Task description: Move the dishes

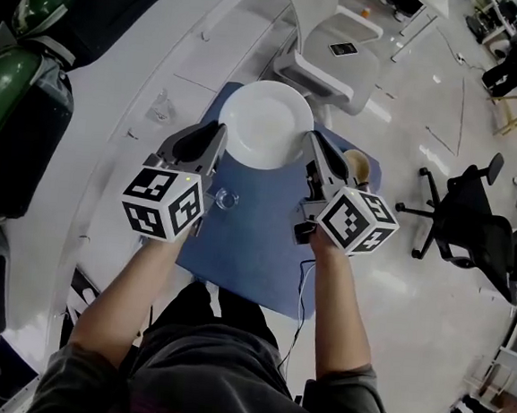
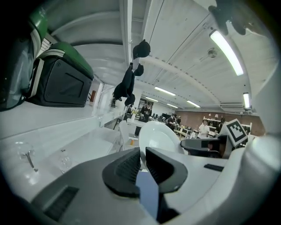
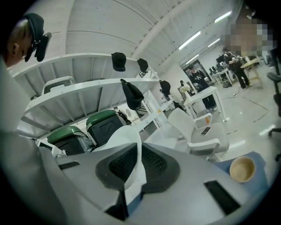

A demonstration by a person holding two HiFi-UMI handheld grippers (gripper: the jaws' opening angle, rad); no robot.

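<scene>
Head view: left tool and right tool clamp opposite rims of the white plate, apparently held above the blue mat; setting it down remains.

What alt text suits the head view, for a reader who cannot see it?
A person holds a white plate over a blue mat, left claw pinching its left rim, right claw its right rim. A small glass and a tan cup sit on the mat.

Legible text, brands, numbers: none. Signs: black-and-white square coded markers on the cube of the left gripper and of the right gripper; patterns only.
</scene>
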